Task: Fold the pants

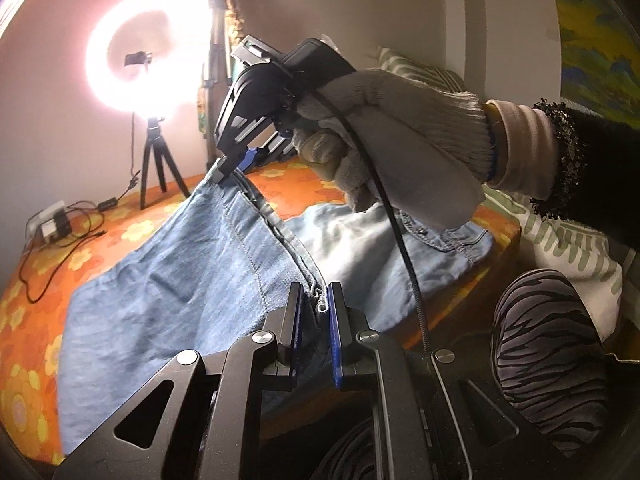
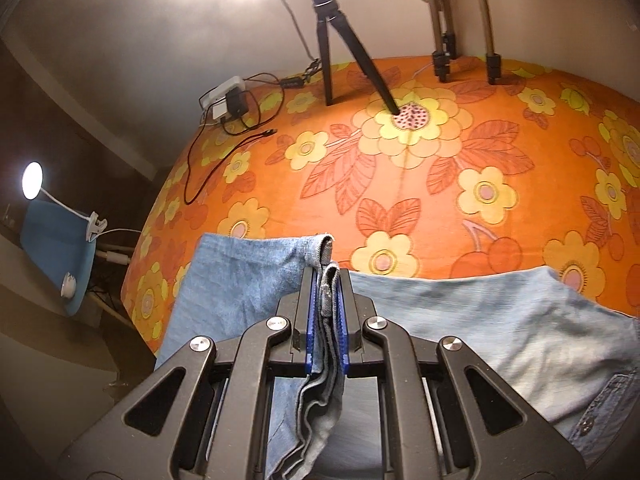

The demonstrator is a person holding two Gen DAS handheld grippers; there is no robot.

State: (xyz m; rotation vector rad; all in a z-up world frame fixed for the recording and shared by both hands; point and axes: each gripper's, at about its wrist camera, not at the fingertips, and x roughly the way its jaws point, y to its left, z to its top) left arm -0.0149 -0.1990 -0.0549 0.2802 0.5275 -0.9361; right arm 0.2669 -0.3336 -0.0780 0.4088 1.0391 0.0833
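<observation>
Left wrist view: left hand-held gripper closed on a seamed edge of the pants; denim pinched between the blue pads.
Right wrist view: right hand-held gripper closed on a bunched hem, several layers stacked between its pads, one hem corner poking out just past the tips.
Right gripper, seen from left: held in a gloved hand, up and ahead of the left gripper, its tips clamped on the far end of the same edge.
Pants: light blue denim, lifted edge strung between the two grippers; rest of the cloth drapes down to the bed below and ahead of both.
Second layer: more denim lies flat on the bed beyond the raised edge, right of the right gripper.
Step, as judged: carrying a held edge over to make a fold; fold not yet laid.
Risk 1: thick hem stack may slip from the right pads if the edge is pulled too taut.
Risk 2: uneven height between grippers would lay a skewed crease.
Risk 3: tripod and cable stand ahead of the right gripper; a wide swing could snag them.
Risk 4: sagging cloth could drag and ruck the layer beneath.
</observation>
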